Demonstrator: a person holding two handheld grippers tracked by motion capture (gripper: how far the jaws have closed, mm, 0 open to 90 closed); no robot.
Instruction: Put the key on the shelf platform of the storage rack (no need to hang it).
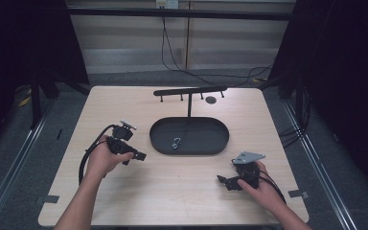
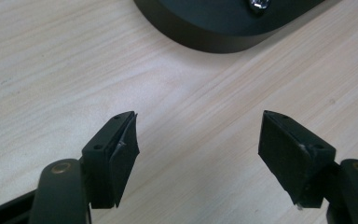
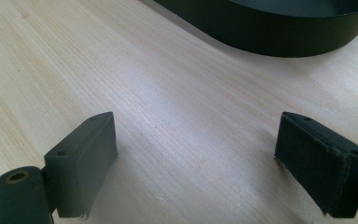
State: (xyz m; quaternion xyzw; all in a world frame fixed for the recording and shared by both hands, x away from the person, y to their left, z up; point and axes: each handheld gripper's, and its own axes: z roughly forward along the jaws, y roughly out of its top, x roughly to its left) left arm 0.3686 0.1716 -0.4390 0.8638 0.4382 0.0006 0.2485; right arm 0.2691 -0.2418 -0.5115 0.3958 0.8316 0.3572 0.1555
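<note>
Two claws rest low over the pale wooden tabletop in the high view, the left claw just beside the near-left rim of the black oval metal tray, the right claw nearer the front edge, with bare wood between them. A small silver carabiner clip lies inside the tray, in front of the black T-shaped hook stand.

From the left gripper view, the left claw is spread wide over bare wood, holding nothing; the tray is cut off at the top, with a silver glint of the clip.

From the right gripper view, the right claw is likewise released, and the tray wall runs out of frame.
</note>
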